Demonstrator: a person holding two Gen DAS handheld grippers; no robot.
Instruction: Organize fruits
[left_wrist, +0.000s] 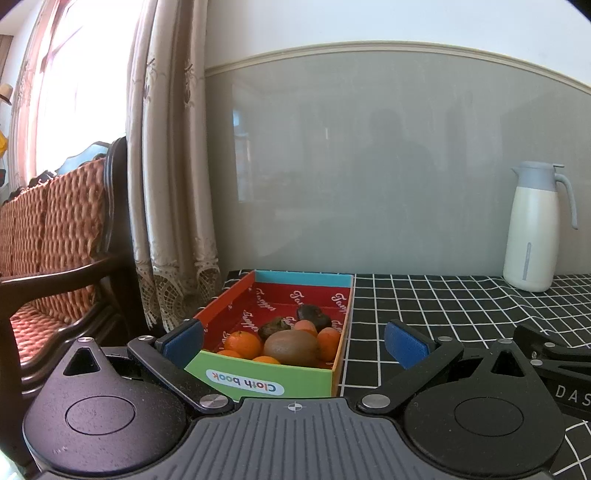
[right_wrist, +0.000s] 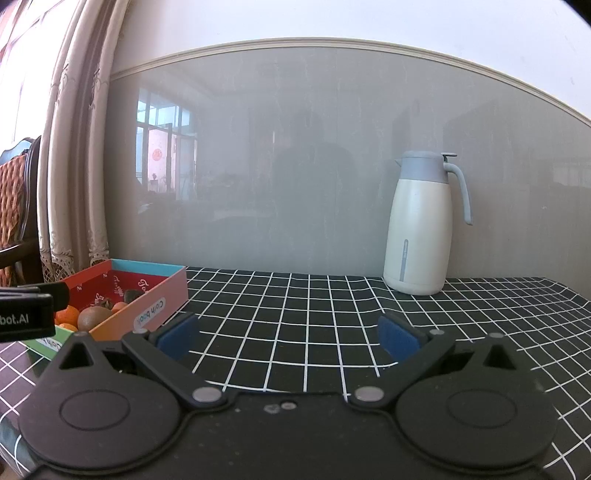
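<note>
box (left_wrist: 271, 382) at cloth's (right_wrist: 295, 302) left edge, fruit inside | left gripper (left_wrist: 294, 345) released, straddling box | right gripper (right_wrist: 288, 332) released over bare cloth

The box (left_wrist: 266, 380) of fruit carries an upside-down white label reading "Cloth book" on its green near end; the same words appear on its pink side. White script repeats on its red lining, illegible. The right gripper (left_wrist: 569, 391) shows "DAS"; the left gripper (right_wrist: 22, 319) shows "bot.AI".
</note>
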